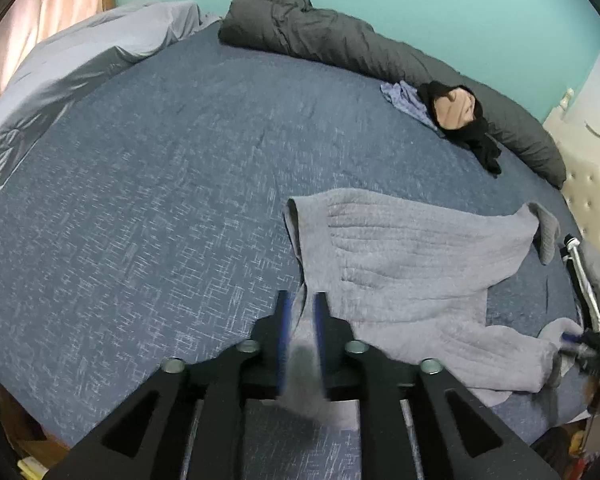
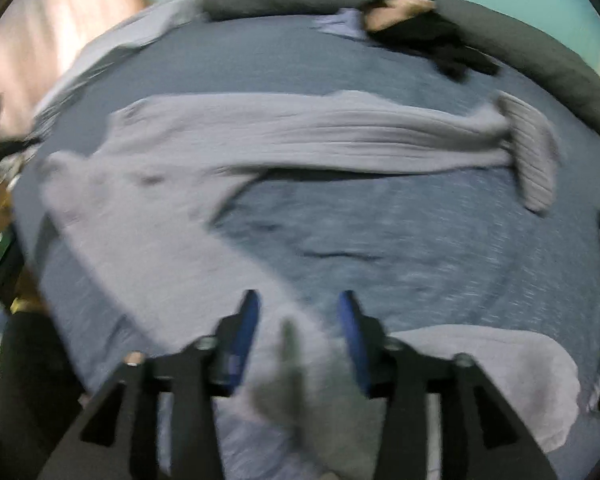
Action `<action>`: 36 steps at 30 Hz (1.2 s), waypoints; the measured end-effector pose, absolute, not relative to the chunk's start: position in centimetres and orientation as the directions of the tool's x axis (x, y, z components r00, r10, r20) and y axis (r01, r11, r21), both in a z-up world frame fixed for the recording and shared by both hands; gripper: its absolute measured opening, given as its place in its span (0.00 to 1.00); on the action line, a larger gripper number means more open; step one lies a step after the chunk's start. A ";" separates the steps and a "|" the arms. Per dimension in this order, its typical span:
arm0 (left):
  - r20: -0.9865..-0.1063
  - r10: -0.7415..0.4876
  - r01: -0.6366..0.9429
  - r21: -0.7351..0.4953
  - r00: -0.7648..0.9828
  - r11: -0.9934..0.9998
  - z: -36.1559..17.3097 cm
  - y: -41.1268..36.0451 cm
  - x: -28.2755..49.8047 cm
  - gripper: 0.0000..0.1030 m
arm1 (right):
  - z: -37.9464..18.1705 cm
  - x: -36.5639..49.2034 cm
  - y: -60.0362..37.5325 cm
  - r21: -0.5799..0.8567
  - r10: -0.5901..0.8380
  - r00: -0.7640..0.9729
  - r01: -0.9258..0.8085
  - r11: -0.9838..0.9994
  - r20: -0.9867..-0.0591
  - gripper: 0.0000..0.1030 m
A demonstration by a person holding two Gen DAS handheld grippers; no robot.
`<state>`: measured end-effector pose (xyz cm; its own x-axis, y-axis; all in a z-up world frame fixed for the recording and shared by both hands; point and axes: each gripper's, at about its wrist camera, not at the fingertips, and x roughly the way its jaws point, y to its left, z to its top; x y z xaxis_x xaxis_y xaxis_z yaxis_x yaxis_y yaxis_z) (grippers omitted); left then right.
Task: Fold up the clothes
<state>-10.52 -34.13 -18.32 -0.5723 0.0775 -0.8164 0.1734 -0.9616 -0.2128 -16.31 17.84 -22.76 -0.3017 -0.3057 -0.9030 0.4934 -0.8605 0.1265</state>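
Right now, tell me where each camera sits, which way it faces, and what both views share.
Left wrist: on the left gripper, angled down across the bed toward the teal wall; its jaws straddle the grey sweater edge; right gripper at frame right.
Right wrist: on the right gripper, angled down, blurred; jaws apart around sweater fabric.
Shared: sweater, bed, dark duvet, black garment.

Ribbed grey knit sweater [image 1: 412, 264], matt, on a seemingly coarse-woven blue bedspread [image 1: 160, 208].
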 end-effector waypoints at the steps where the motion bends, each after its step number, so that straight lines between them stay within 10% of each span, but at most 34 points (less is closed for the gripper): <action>1: -0.815 0.084 0.169 -0.218 -0.574 -0.961 -18.1 -34.1 -10.3 0.27 | -23.2 -15.9 16.9 0.126 -0.305 -0.281 0.514 -0.848 -0.910 0.50; 10: -0.851 0.143 0.146 -0.248 -0.505 -0.958 -20.9 -33.4 -5.9 0.44 | -28.5 -14.1 11.9 0.048 -0.191 -0.206 0.550 -0.834 -0.960 0.54; 15: -0.885 0.156 0.143 -0.240 -0.440 -0.960 -25.2 -32.8 -4.3 0.45 | -28.7 -15.1 12.7 0.060 -0.199 -0.226 0.504 -0.862 -0.954 0.09; 30: -0.866 0.255 0.185 -0.361 -0.430 -0.914 -30.9 -30.4 -7.0 0.47 | -25.1 -18.6 14.7 0.050 -0.210 -0.338 0.427 -0.903 -0.917 0.05; 36: -0.849 0.249 0.185 -0.369 -0.466 -0.911 -30.2 -30.9 -7.2 0.08 | -25.3 -18.3 14.8 0.076 -0.229 -0.320 0.427 -0.901 -0.919 0.05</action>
<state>-7.25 -30.92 -30.15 -0.4662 0.2490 -0.8489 0.1848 -0.9110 -0.3688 -18.32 14.81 -25.27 -0.3197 -0.2295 -0.9193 0.4271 -0.9010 0.0764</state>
